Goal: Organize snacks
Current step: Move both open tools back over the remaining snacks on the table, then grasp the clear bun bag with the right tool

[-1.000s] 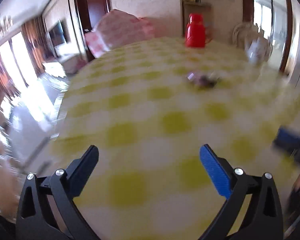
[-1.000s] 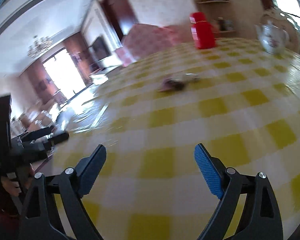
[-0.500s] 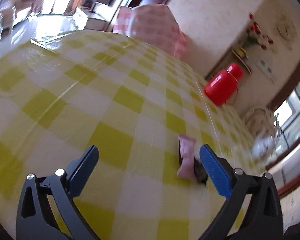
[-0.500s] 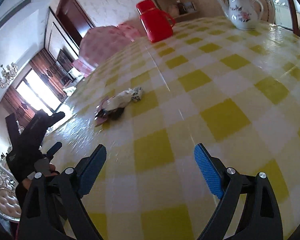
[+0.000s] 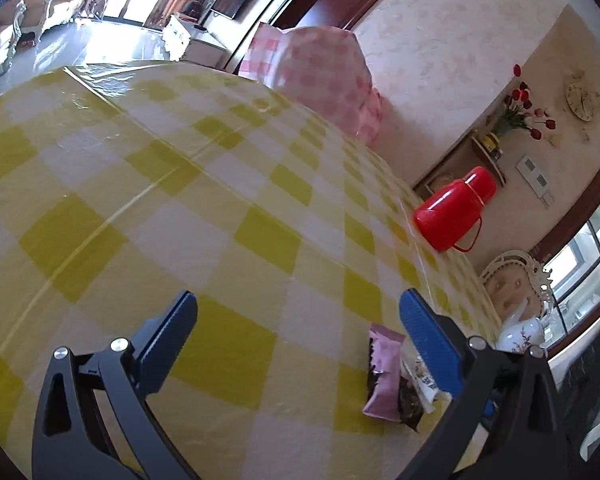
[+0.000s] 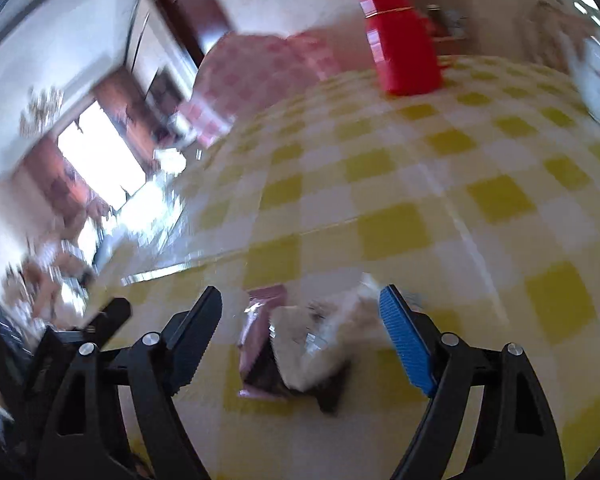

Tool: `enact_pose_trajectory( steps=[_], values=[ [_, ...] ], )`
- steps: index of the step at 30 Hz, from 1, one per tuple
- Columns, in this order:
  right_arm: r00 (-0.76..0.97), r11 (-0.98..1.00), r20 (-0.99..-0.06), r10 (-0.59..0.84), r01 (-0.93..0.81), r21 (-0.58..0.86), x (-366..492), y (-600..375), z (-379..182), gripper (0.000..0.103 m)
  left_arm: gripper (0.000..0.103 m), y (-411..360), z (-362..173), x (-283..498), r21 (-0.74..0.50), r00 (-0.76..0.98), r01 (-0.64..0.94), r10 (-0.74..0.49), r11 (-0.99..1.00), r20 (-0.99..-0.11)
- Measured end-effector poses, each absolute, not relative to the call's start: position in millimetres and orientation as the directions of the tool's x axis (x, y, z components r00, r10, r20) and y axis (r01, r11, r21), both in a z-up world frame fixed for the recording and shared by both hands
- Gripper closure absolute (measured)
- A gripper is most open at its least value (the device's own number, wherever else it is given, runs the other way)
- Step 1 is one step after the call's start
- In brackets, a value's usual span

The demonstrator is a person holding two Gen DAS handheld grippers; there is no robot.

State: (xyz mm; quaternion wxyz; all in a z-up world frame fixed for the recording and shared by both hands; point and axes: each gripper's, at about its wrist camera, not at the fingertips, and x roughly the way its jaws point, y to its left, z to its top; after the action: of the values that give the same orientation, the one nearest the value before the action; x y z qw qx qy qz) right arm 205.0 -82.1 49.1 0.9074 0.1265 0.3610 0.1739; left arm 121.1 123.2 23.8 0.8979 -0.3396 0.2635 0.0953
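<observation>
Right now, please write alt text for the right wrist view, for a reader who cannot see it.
The right gripper hangs over a small pile of snack packets on a yellow-and-white checked tablecloth, its jaws closing, with the packets between them but not yet pressed. A red thermos stands at the far edge. The picture is blurred.

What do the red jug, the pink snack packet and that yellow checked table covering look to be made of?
Red jug: probably plastic, with an even glossy colour and a thin moulded handle.
Pink snack packet: likely thin plastic film, matte pink, with a crimped end.
Table covering: seemingly checked cloth under a clear plastic sheet; it mirrors the window light and shows straight creases.
</observation>
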Motion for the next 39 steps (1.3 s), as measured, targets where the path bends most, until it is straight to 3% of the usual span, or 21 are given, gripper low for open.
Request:
enact_pose_trajectory(
  steps=[5, 13, 17, 21, 24, 27, 28, 29, 30, 33, 39],
  values=[
    [0.658, 0.96, -0.705, 0.266, -0.244, 0.135, 220, -59, 34, 0.035, 0.002, 120, 23, 125, -0.538, 0.823, -0.343, -0.03, 0.77, -0.568],
    [0.653, 0.958, -0.716, 0.247, -0.276, 0.079, 189, -100, 25, 0.04, 0.002, 105, 24, 129, -0.489, 0.811, -0.29, -0.06, 0.823, -0.582],
    [0.667, 0.964, -0.71, 0.224, -0.261, 0.058, 170, -113, 28, 0.062, 0.002, 98, 25, 131, -0.464, 0.807, -0.258, -0.075, 0.847, -0.585],
    [0.663, 0.945, -0.693, 0.284, -0.315, 0.085, 149, -129, 38, 0.066, 0.002, 91, 26, 131, -0.442, 0.806, -0.231, -0.084, 0.866, -0.586],
    [0.558, 0.894, -0.732, 0.39, -0.42, 0.156, 132, -140, 37, 0.06, 0.002, 89, 26, 131, -0.441, 0.804, -0.227, -0.089, 0.868, -0.588],
    [0.547, 0.898, -0.755, 0.362, -0.421, 0.126, 115, -151, 33, 0.055, 0.002, 90, 26, 132, -0.447, 0.802, -0.23, -0.091, 0.865, -0.59],
    [0.551, 0.907, -0.753, 0.36, -0.395, 0.145, 112, -157, 32, 0.048, 0.002, 90, 26, 132, -0.449, 0.802, -0.231, -0.092, 0.863, -0.59],
    [0.553, 0.918, -0.749, 0.365, -0.347, 0.191, 111, -165, 30, 0.031, 0.002, 90, 25, 133, -0.45, 0.802, -0.23, -0.094, 0.863, -0.59],
    [0.554, 0.926, -0.749, 0.364, -0.302, 0.226, 111, -168, 29, 0.025, 0.002, 88, 25, 133, -0.447, 0.801, -0.226, -0.096, 0.866, -0.591],
    [0.527, 0.931, -0.768, 0.363, -0.236, 0.279, 109, -165, 24, 0.023, 0.002, 85, 26, 133, -0.432, 0.801, -0.213, -0.096, 0.876, -0.591],
    [0.615, 0.976, -0.761, 0.209, -0.083, 0.201, 123, -144, 21, 0.021, 0.002, 83, 26, 133, -0.433, 0.798, -0.206, -0.106, 0.877, -0.593]
  ],
)
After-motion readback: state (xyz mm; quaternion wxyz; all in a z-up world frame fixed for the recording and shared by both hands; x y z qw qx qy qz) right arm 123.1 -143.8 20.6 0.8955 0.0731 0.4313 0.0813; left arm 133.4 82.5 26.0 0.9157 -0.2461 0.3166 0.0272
